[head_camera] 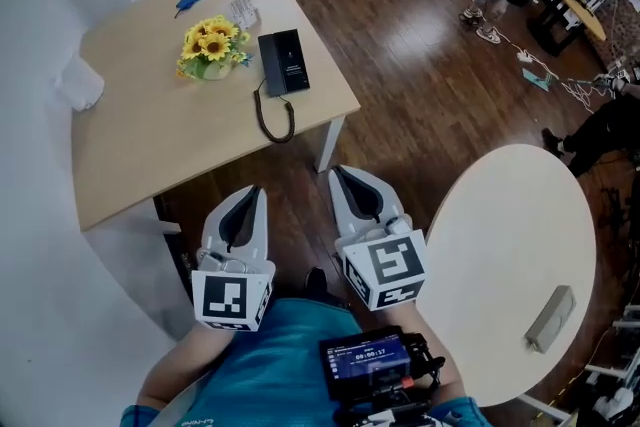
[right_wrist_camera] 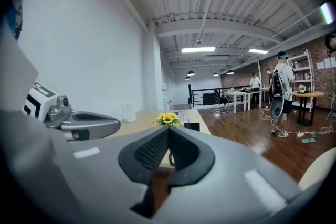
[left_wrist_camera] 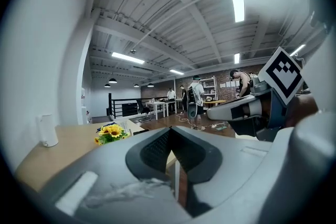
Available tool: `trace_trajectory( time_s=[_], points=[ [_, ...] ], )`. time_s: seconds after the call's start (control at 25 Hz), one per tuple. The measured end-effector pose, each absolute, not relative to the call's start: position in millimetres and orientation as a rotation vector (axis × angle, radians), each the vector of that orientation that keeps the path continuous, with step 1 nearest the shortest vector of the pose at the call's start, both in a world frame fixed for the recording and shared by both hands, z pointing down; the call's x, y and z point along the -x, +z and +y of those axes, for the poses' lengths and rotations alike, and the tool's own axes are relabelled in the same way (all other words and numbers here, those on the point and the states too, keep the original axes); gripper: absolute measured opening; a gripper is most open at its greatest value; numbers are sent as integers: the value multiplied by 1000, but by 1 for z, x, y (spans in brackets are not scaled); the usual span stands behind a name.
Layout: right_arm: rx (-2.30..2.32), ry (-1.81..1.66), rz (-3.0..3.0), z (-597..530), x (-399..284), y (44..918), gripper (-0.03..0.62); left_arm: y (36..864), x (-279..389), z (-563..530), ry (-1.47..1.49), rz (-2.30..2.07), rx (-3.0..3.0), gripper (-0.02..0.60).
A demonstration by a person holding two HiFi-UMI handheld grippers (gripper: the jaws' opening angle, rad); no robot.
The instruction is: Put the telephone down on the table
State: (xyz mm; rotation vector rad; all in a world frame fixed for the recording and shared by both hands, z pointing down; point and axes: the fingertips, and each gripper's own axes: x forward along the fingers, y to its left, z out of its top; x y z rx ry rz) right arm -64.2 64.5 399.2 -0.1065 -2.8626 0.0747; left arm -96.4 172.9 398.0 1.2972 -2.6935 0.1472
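Left fingers (head_camera: 240, 218), right fingers (head_camera: 362, 195): both pressed shut, empty, well short of tabletop (head_camera: 140, 145). Telephone (head_camera: 284, 62) lay flat there; I judged nothing left to carry.

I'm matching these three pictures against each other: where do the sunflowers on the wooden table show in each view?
Head view: sunflowers at upper left, just left of the black telephone.
Left gripper view: left of centre, a little below mid-height.
Right gripper view: near the centre.
Shared landmark: the wooden table they stand on, also seen at and.
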Motion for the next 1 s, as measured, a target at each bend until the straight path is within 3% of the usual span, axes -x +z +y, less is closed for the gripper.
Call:
trace_trajectory(
  time_s=[1.0],
  points=[
    [-97,46,-2853,164,24,418,-8,420,80,266,125,-2648,-1388,11]
  ],
)
